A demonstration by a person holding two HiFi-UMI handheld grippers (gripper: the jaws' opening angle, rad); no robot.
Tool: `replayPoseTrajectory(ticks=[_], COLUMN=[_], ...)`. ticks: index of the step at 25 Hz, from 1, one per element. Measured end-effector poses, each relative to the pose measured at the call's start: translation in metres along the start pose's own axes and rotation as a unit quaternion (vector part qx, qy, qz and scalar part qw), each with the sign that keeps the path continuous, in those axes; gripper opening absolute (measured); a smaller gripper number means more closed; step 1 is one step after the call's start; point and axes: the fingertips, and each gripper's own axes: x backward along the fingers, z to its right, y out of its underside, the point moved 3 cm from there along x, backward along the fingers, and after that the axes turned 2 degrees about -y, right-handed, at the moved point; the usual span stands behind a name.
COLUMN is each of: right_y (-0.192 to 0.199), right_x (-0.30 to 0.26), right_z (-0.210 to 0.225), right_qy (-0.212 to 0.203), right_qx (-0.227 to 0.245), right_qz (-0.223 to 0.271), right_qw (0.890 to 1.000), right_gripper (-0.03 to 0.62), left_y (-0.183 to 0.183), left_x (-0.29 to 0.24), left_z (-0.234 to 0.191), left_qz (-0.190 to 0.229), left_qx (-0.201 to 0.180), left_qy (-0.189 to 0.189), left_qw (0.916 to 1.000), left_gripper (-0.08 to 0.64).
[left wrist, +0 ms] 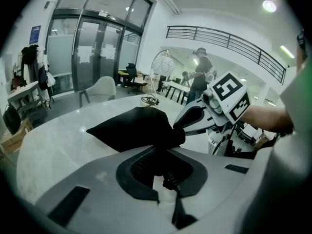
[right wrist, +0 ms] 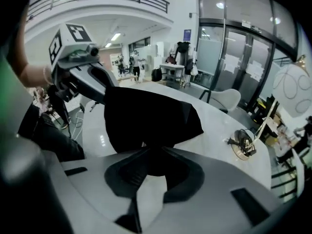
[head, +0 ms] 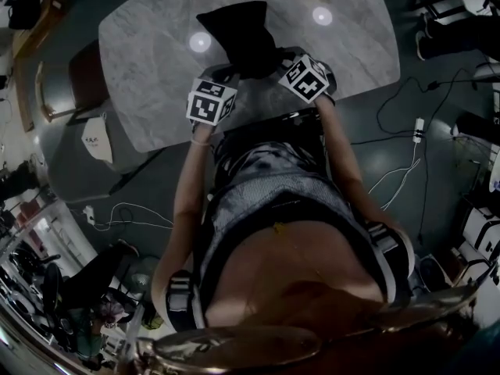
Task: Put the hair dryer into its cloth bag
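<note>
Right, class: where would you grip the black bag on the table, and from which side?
Grip the bag at its narrow, gathered near end, coming from the person's edge of the table. It tapers toward that edge, while its far end spreads wide.

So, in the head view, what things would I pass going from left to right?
Chair → left hand-held gripper → cloth bag → right hand-held gripper → white power strip on the floor.
</note>
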Motion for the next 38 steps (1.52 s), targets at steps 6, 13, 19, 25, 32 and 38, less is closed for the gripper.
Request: replayPoseTrajectory(ticks=[6, 13, 19, 25, 32, 38], right_y=[0.01, 0.043, 0.053, 0.071, 0.095, 0.116], right_x=[0.002, -0.01, -0.013, -0.001, -0.005, -0.021], right_z=[0.007, 0.006, 0.008, -0.01, -0.031, -0.04], right_qy=[0.058, -0.002, -0.006, -0.049, -0.069, -0.081], right_qx=[0.01, 0.03, 0.02, 0.006, -0.002, -0.013], right_qz=[-0.036, -0.082, -0.092, -0.121, -0.143, -0.167], right_qw=[0.998, 0.996, 0.996, 0.991, 0.987, 0.983], right_gripper=[0.18, 0.222, 0.069, 0.069, 0.067, 0.068], left_y=[0.017, 0.021, 0.041, 0.068, 0.103, 0.126], left_x=[0.001, 0.006, 0.006, -0.003, -0.023, -0.039], left_z=[0.007, 0.005, 0.006, 0.009, 0.008, 0.008], left_qz=[-0.021, 0.002, -0.037, -0.084, -0.122, -0.127], left_qx=[-0.006, 0.056, 0.016, -0.018, -0.026, 0.006], left_qy=[0.008, 0.014, 0.006, 0.0, 0.001, 0.025], left_qw=[0.9997, 0.9983, 0.9992, 0.9963, 0.9921, 0.9916], left_gripper=[0.017, 0.017, 0.017, 0.017, 0.017, 0.018])
